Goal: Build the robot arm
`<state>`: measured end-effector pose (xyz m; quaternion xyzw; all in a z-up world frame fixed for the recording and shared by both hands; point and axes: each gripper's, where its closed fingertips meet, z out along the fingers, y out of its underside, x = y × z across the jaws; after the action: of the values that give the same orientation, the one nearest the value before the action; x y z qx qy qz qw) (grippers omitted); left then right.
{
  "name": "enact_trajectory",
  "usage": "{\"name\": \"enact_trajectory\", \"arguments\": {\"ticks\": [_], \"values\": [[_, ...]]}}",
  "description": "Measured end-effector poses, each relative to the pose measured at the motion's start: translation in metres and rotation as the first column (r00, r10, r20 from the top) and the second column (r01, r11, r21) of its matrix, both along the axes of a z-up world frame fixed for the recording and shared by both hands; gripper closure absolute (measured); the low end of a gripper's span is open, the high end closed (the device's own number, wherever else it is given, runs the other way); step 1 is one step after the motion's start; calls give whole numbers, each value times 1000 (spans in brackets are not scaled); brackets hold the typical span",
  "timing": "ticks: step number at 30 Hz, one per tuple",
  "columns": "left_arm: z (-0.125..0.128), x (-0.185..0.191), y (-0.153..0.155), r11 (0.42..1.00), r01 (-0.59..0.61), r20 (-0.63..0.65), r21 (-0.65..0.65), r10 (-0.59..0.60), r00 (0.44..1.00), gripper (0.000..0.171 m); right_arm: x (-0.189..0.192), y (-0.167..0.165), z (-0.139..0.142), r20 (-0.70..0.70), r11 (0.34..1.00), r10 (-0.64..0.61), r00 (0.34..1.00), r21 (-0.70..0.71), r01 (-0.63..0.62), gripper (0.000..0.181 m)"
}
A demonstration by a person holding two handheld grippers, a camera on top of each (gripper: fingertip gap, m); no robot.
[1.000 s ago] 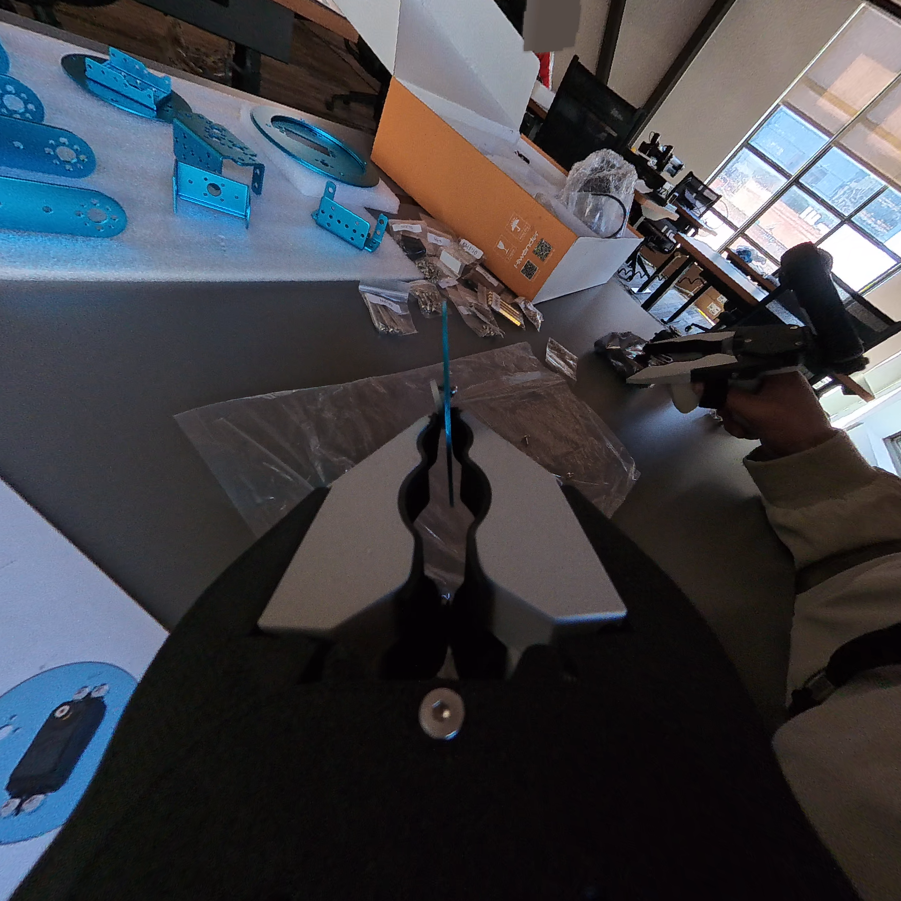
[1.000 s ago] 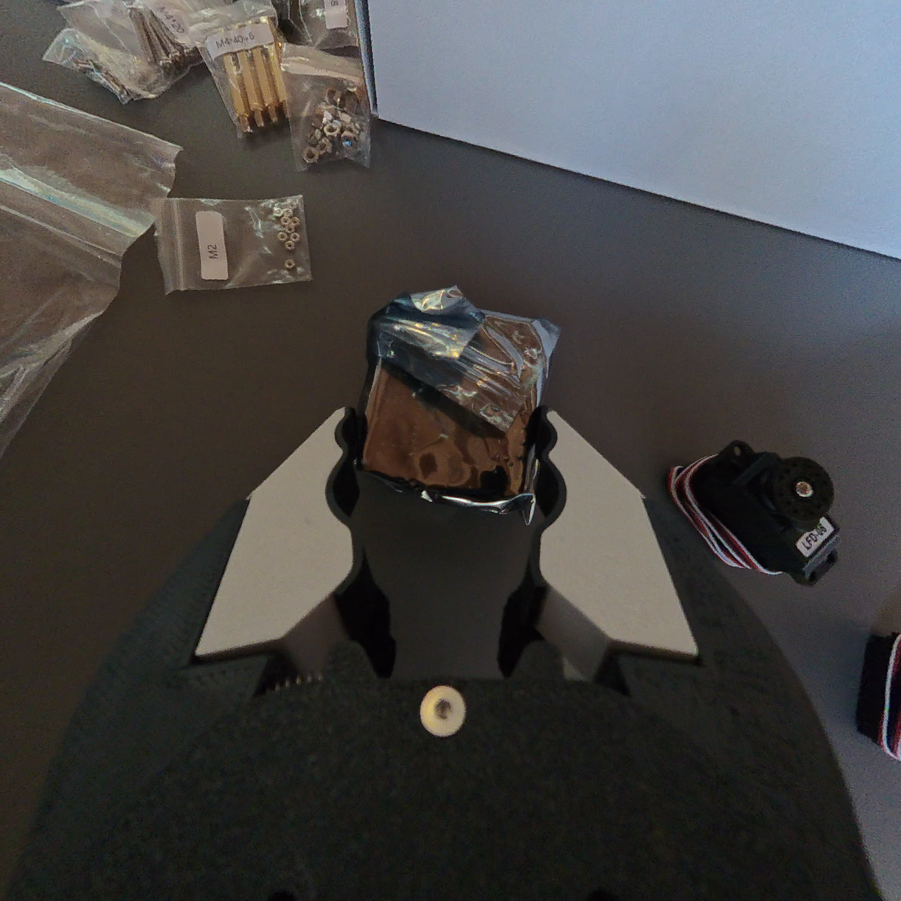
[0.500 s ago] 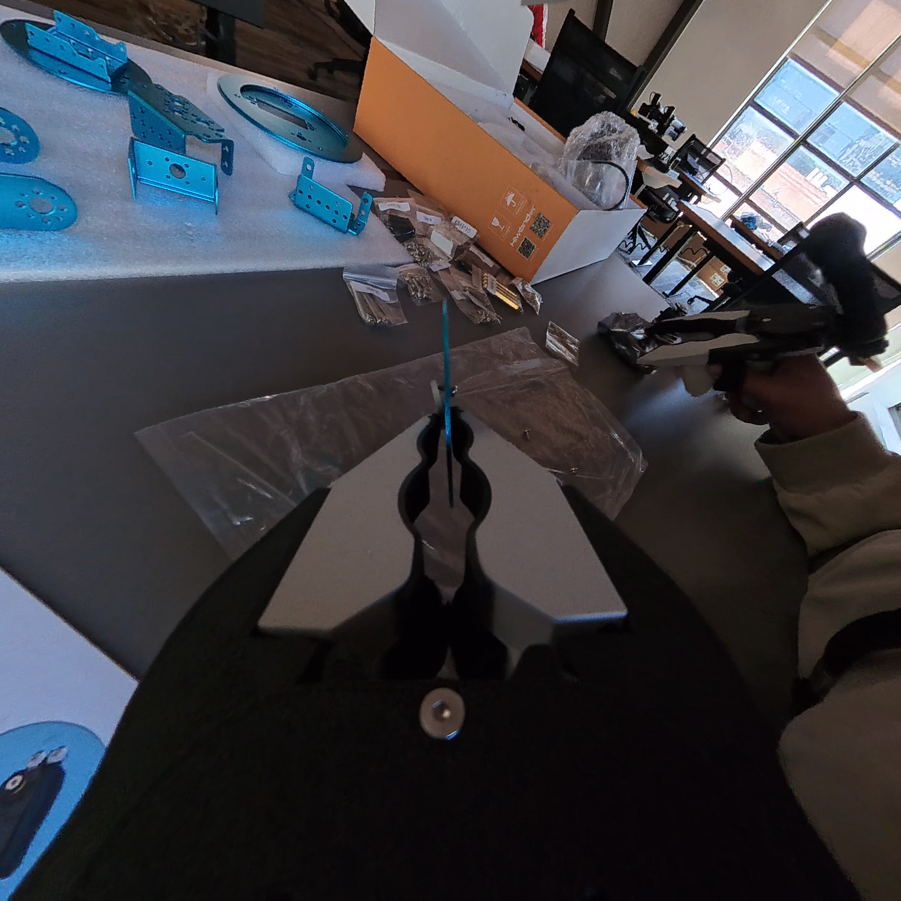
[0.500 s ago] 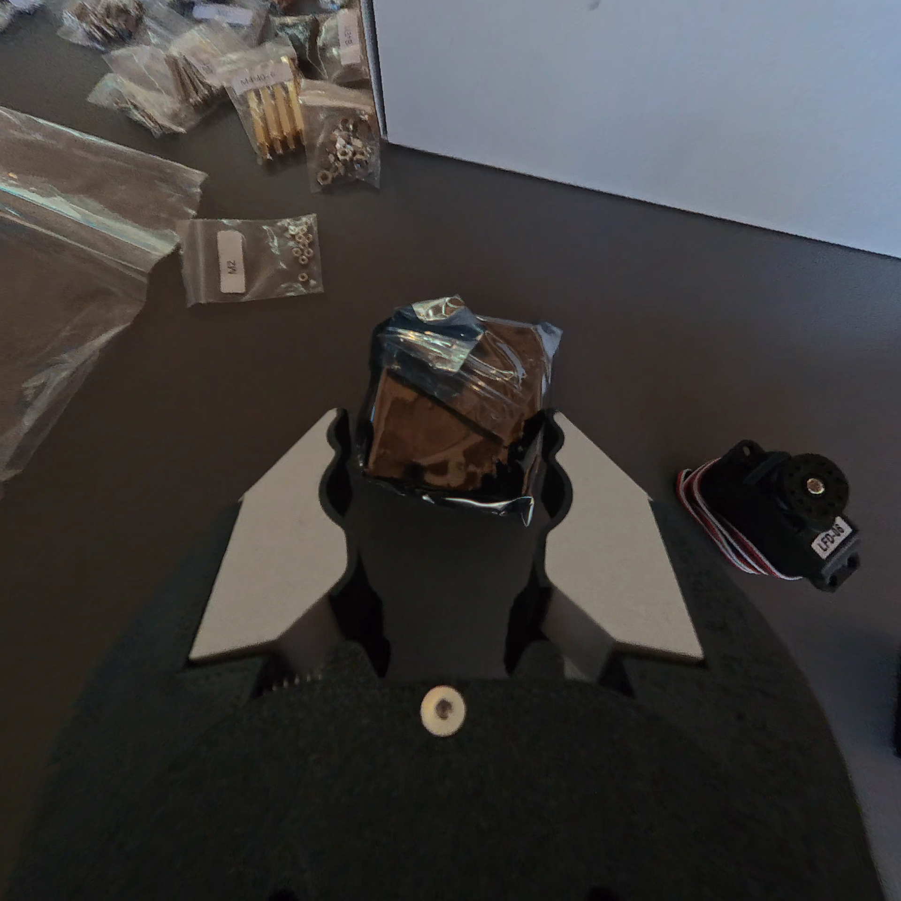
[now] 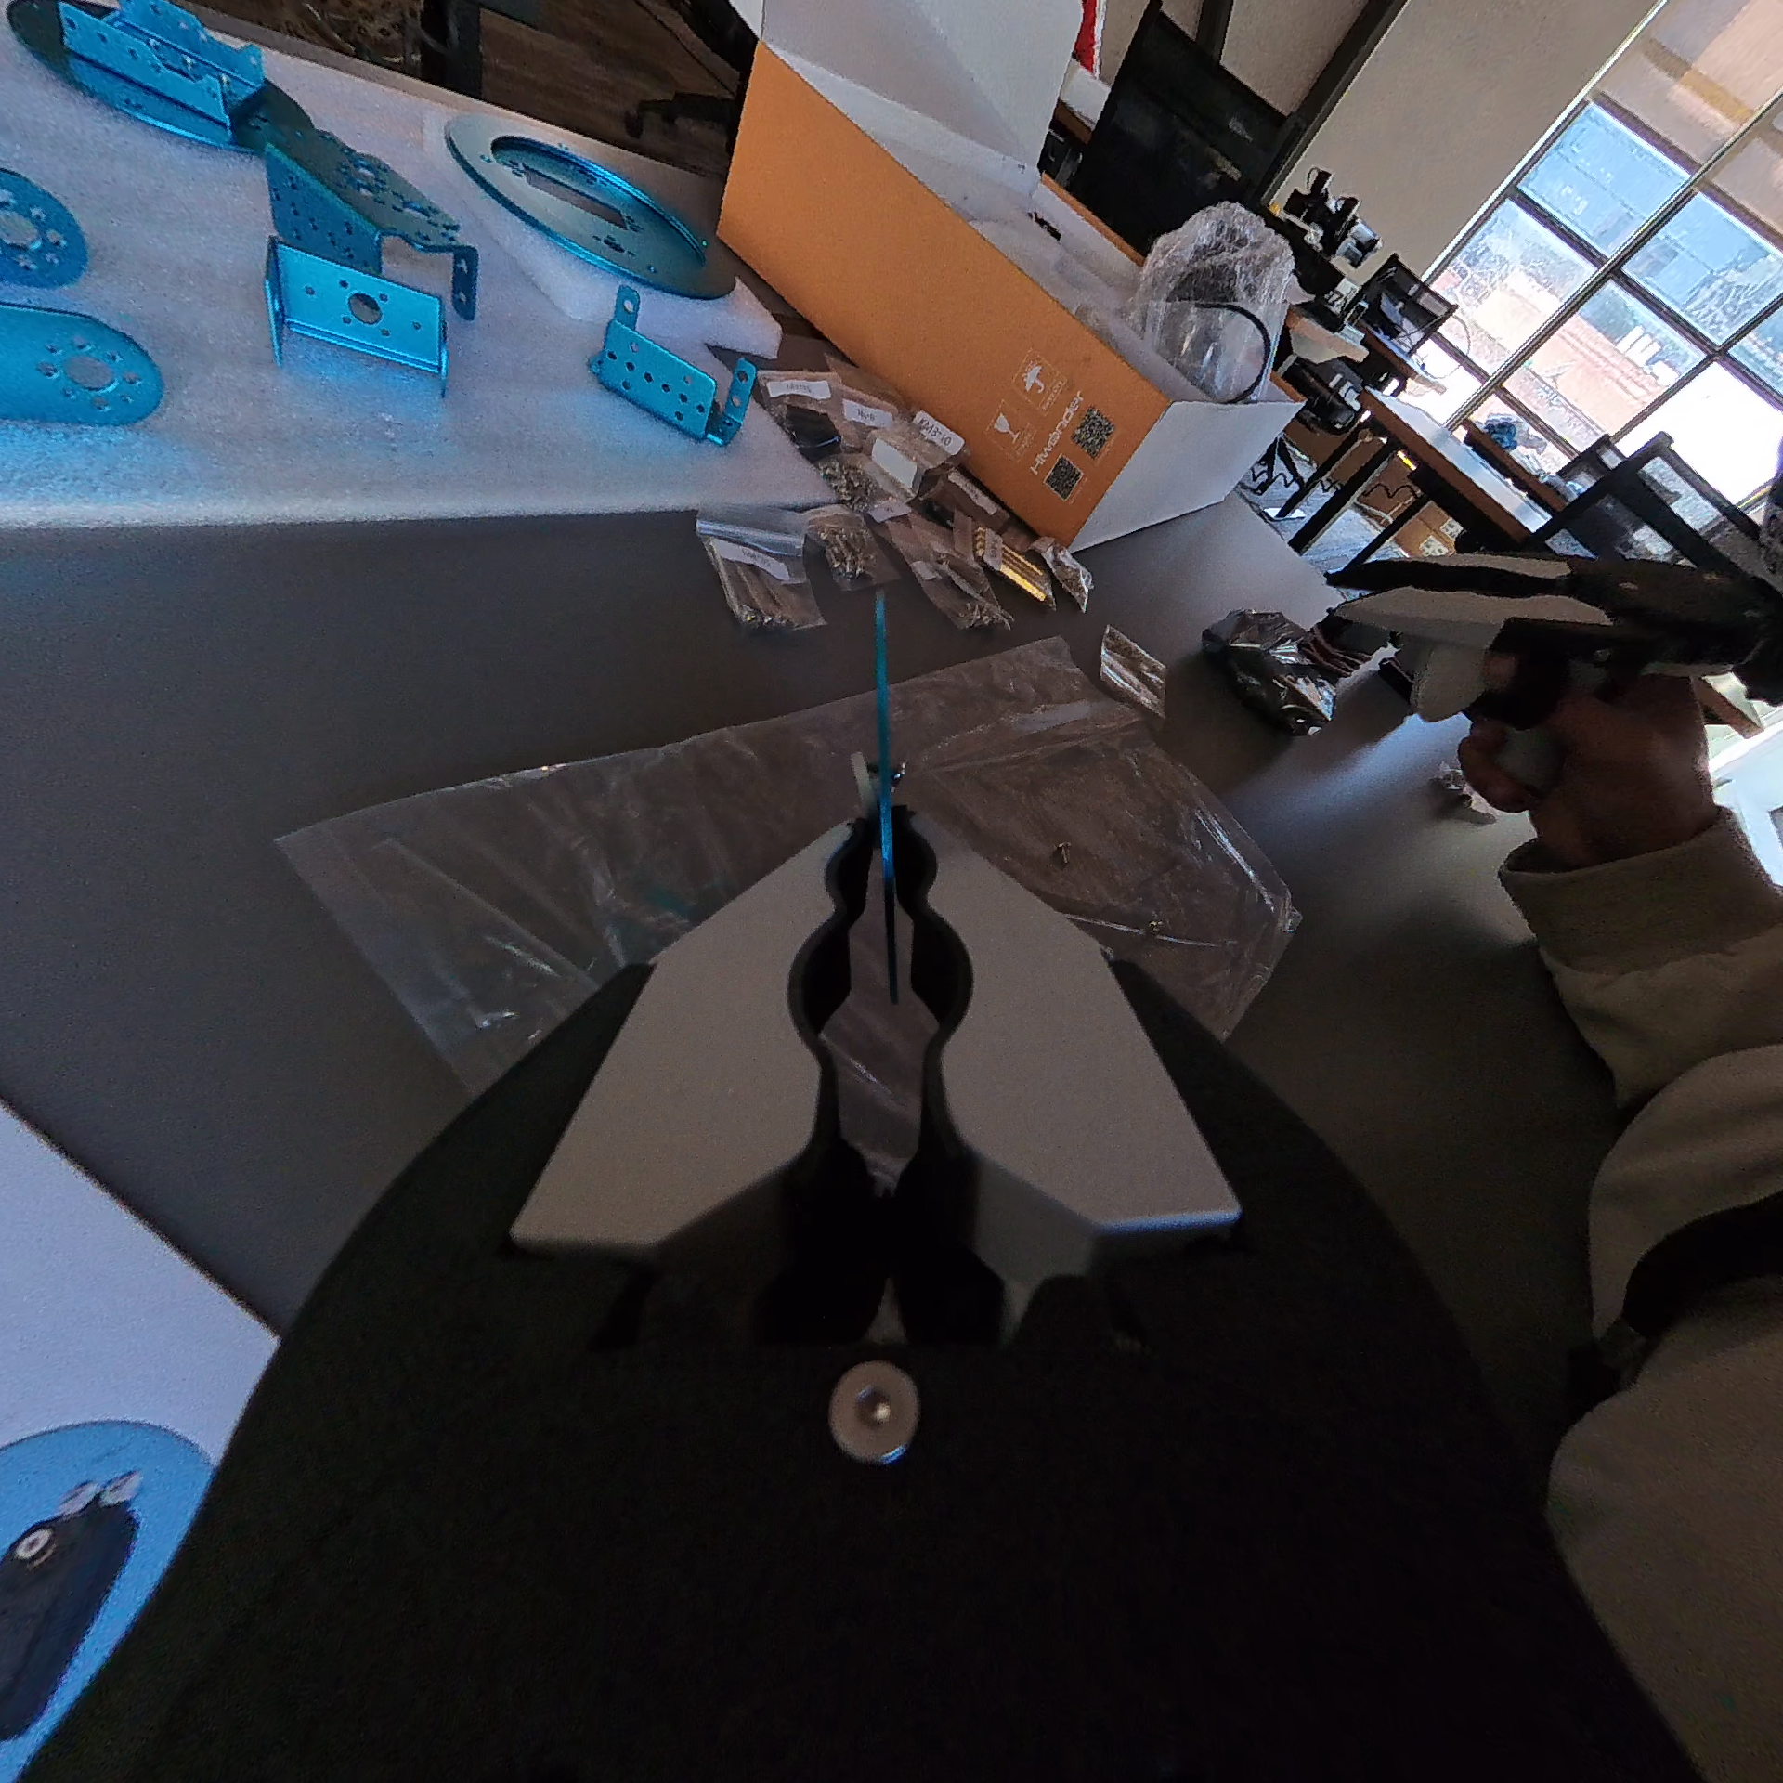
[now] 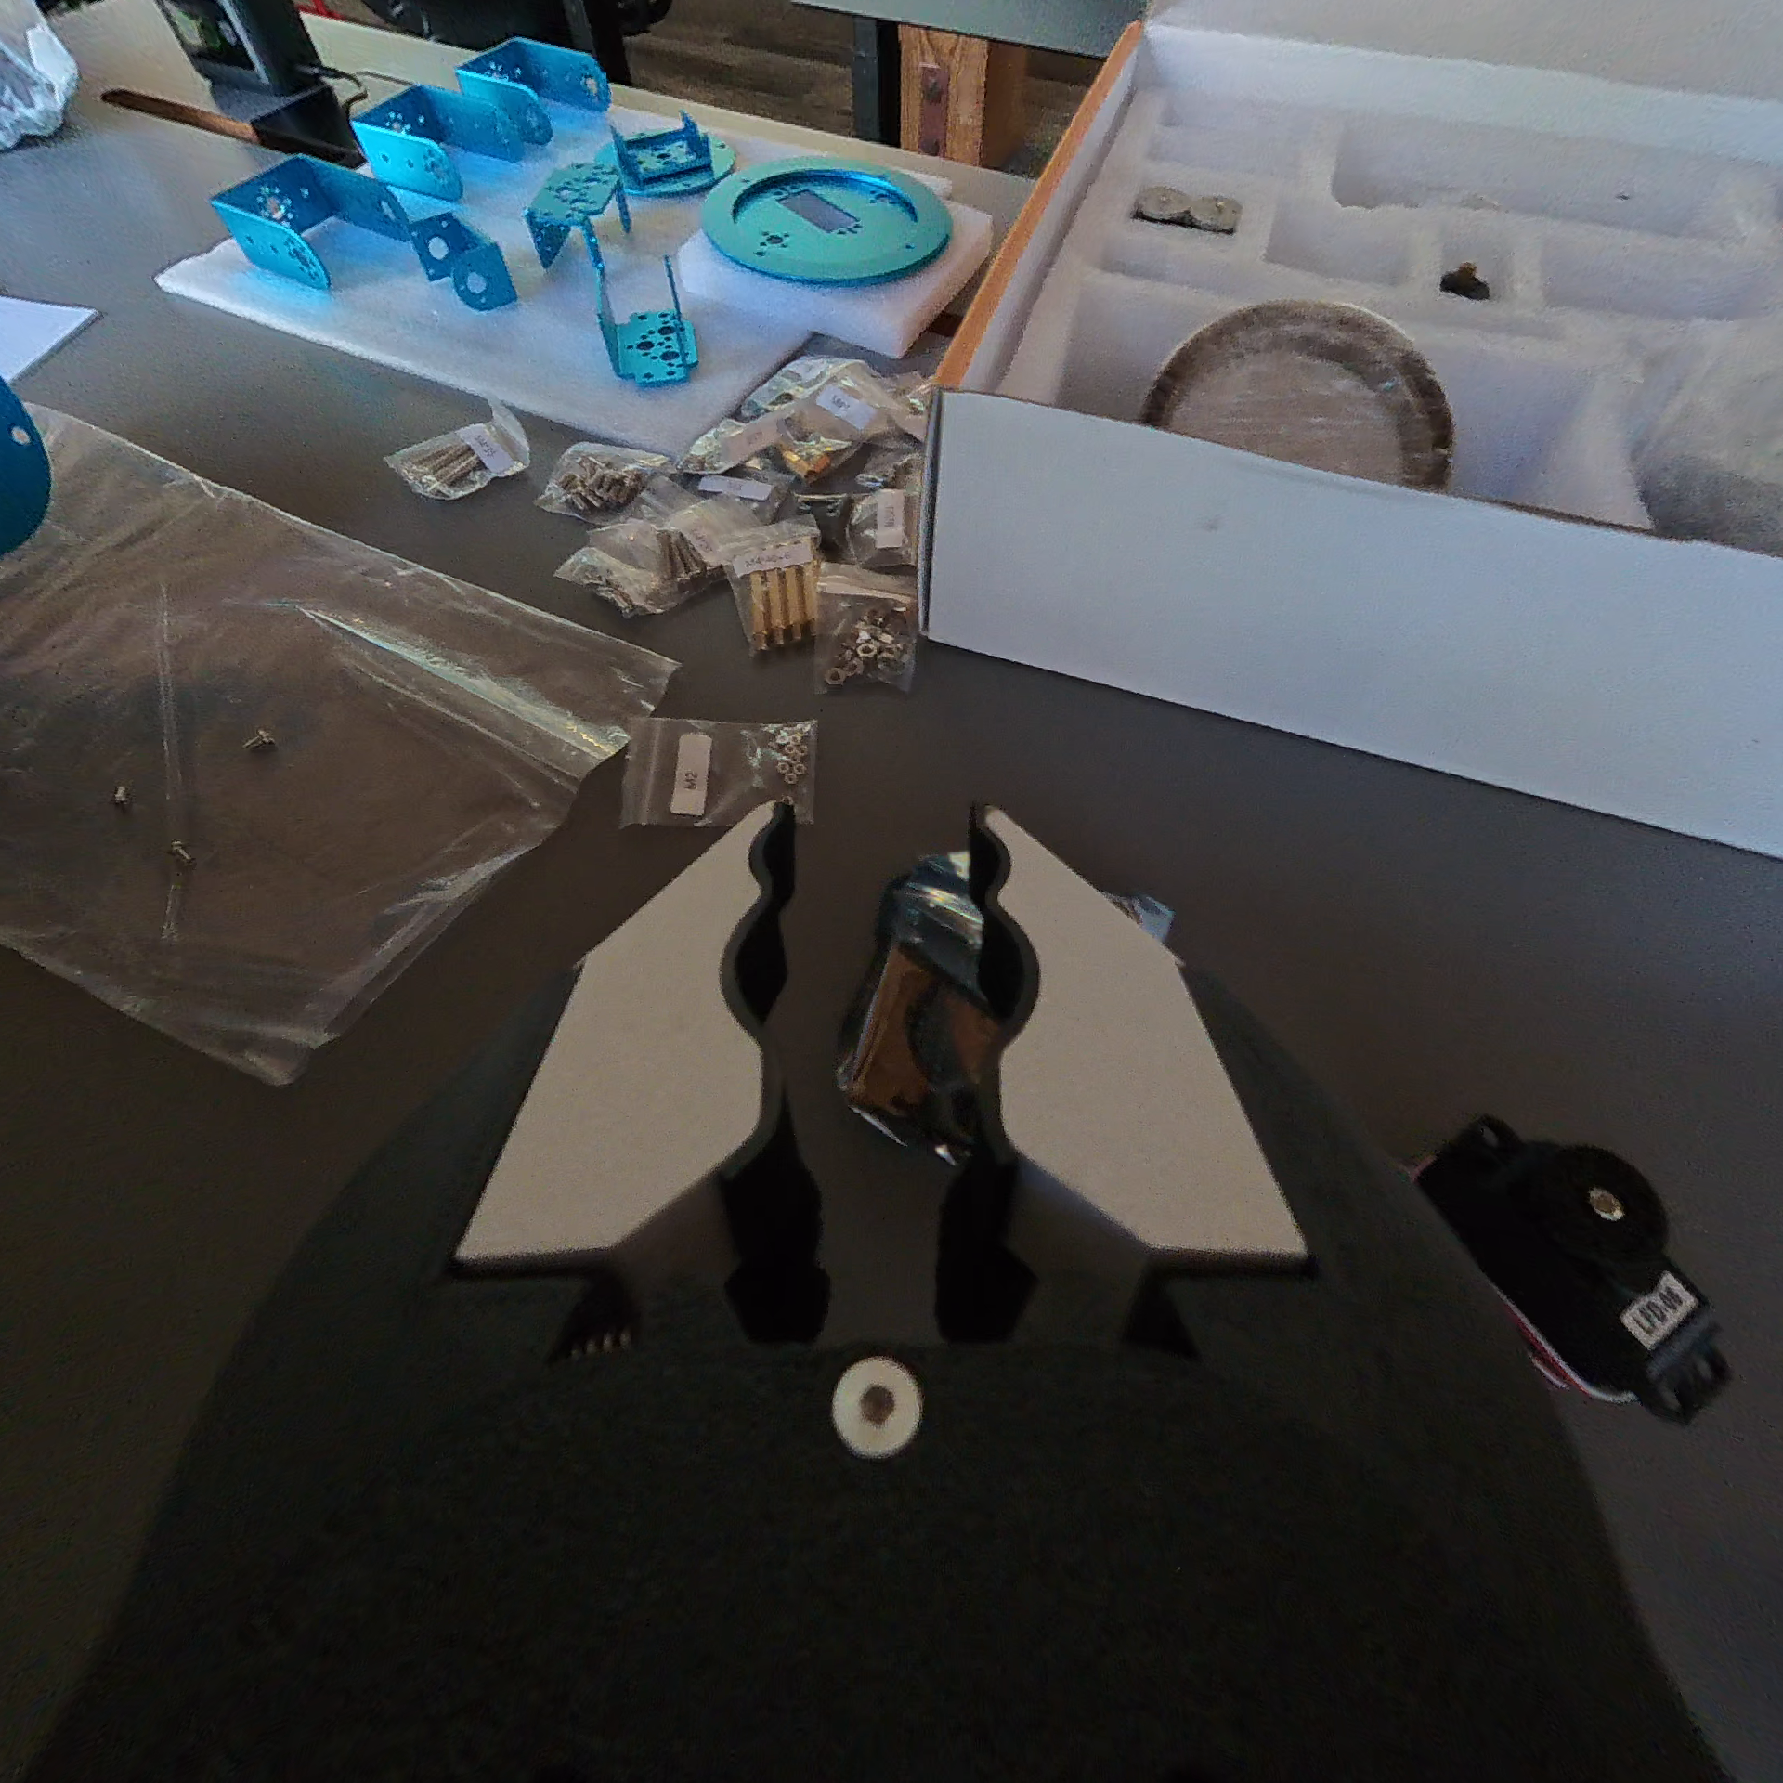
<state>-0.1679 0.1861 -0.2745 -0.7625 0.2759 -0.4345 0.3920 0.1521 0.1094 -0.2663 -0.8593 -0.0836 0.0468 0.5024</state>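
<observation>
Though edge-on, blue plate (image 5: 882, 695), left claw (image 5: 880, 832)

A: What differs on the right?

B: The right gripper (image 6: 880, 820) now stands apart from the foil packet (image 6: 917, 1023) it clamped a second ago; the packet lies on the table (image 6: 1302, 917), under the right finger. The gripper sits higher and tilts up, so the box (image 6: 1351, 598) interior shows.

A: Left?

B: Its view shifts slightly.
</observation>
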Motion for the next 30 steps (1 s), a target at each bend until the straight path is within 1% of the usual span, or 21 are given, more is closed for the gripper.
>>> {"name": "enact_trajectory", "arguments": {"ticks": [2,7,12,17,25,30], "values": [[0,-1,0,1000,-2,0,1,2,1000,167,-6,3,-1,2,1000,16,1000,-3,-16,149],[1,-1,0,1000,0,4,0,0,1000,167,-30,9,-2,-56,997,79,995,-7,-79,152],[3,-1,-1,1000,3,4,7,-3,1000,167,-57,15,-13,-48,990,134,990,-33,-136,153],[4,-2,-3,1000,6,12,4,-6,1000,167,-80,18,-17,-96,981,182,979,-47,-187,154],[4,-1,-5,1000,19,10,0,-19,1000,167,-102,24,-25,-115,971,225,968,-55,-232,157],[3,2,-7,1000,30,4,2,-30,1000,167,-106,23,-32,-121,966,241,963,-64,-250,157]]}}
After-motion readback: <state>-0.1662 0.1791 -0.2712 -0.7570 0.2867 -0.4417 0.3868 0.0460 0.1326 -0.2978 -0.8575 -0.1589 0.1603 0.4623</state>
